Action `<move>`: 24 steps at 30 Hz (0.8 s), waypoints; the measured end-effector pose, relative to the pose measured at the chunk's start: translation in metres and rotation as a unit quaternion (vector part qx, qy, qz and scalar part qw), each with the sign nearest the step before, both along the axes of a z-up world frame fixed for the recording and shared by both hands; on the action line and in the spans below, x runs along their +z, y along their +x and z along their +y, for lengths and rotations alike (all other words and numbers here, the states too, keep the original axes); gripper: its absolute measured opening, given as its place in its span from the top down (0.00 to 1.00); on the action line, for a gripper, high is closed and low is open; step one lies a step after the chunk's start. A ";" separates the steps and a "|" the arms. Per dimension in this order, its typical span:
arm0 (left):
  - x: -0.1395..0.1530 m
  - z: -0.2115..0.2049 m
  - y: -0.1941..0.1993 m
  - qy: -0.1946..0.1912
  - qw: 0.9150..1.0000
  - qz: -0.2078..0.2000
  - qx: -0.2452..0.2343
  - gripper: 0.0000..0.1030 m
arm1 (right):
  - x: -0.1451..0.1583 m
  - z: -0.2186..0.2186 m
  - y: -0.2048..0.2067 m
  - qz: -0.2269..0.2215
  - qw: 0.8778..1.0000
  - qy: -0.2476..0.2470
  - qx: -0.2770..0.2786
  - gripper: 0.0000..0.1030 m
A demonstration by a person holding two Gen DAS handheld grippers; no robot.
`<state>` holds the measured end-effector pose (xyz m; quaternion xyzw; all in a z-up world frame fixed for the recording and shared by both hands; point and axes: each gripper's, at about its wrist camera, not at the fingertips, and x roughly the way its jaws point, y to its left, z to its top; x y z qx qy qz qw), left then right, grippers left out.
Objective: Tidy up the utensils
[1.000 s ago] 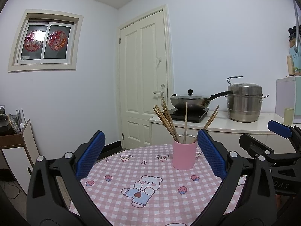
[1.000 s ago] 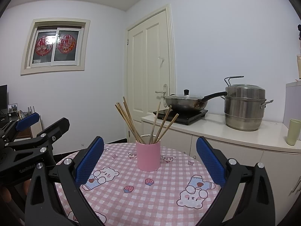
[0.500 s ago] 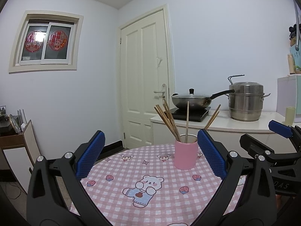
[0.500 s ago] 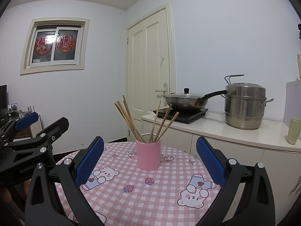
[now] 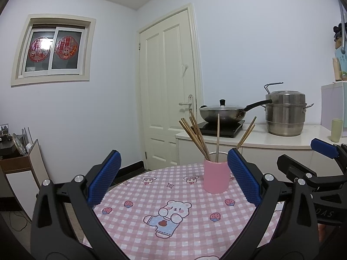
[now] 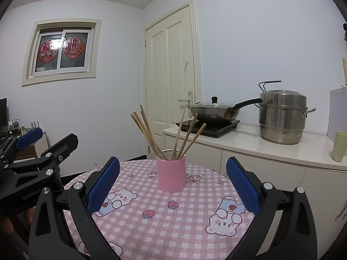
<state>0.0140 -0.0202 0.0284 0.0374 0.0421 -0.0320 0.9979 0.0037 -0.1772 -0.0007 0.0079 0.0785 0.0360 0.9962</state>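
Standing beyond both gaping grippers, apart: pink cup (image 6: 171, 174) of chopsticks (image 6: 145, 133)

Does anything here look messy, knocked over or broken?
Nothing stands out. The pink cup stands upright on the checked tablecloth, with the chopsticks fanned loosely inside it. Both the left gripper and right gripper are open and empty.

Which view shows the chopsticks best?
Right wrist: the chopsticks fan out clear between its open fingers, cup unblocked. In the left wrist view they also show, but the right finger overlaps the cup's edge.
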 end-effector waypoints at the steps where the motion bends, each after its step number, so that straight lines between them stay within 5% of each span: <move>1: 0.000 0.000 0.000 0.000 1.000 -0.001 0.000 0.06 | 0.000 0.000 0.000 0.000 1.000 0.000 0.000 0.08; 24: -0.004 -0.002 0.006 0.000 1.000 0.014 0.001 0.06 | -0.004 0.000 0.005 0.012 1.000 0.003 -0.004 0.08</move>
